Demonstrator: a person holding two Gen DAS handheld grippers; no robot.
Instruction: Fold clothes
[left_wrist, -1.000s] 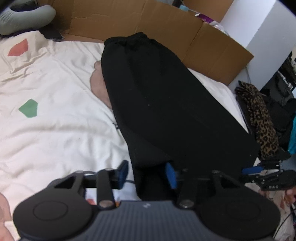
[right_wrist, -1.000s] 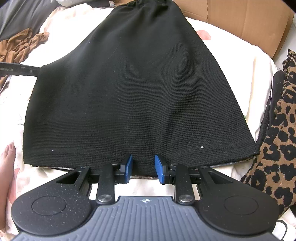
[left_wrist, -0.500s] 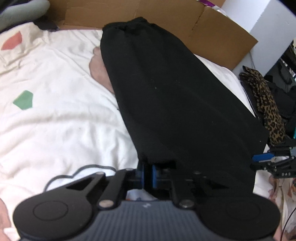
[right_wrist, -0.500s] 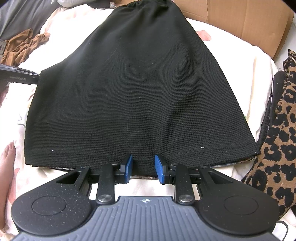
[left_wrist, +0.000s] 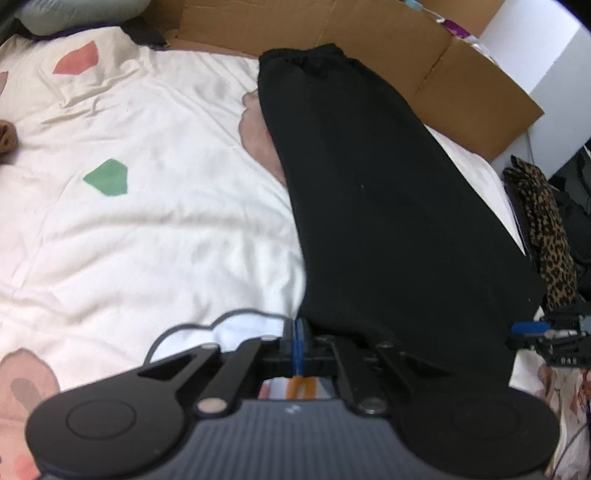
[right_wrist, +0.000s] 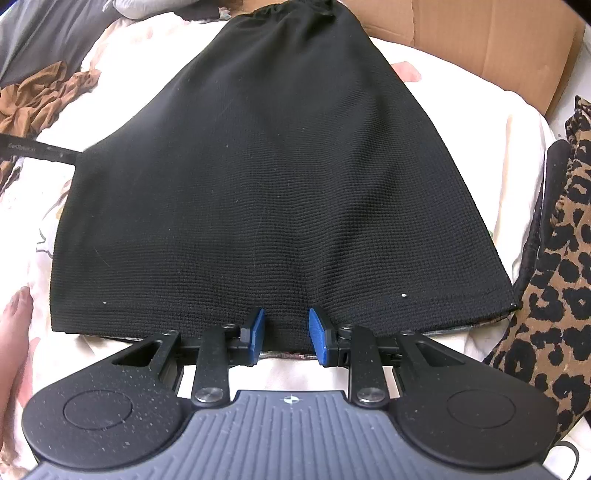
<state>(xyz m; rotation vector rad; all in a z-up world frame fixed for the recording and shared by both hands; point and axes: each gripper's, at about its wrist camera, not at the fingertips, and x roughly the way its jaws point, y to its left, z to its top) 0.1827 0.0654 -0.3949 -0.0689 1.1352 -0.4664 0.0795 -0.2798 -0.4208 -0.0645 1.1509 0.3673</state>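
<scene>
Black knit skirt (right_wrist: 280, 177) lies flat on the bed sheet (left_wrist: 155, 229), waistband toward the cardboard (right_wrist: 491, 40), hem nearest both cameras. Left claw (left_wrist: 297, 341): blue pads pressed fully together at the skirt's left hem corner; fabric appears pinched there, though blur hides the contact. Right claw (right_wrist: 284, 332): jaws partly apart, straddling a bunched bit of the hem's middle; grip uncertain. Left of the skirt, the sheet is open. Right of the skirt, leopard-print fabric (right_wrist: 554, 280) lies just beside the hem corner. Brown garment (right_wrist: 40, 96) sits beyond the skirt's left edge.
</scene>
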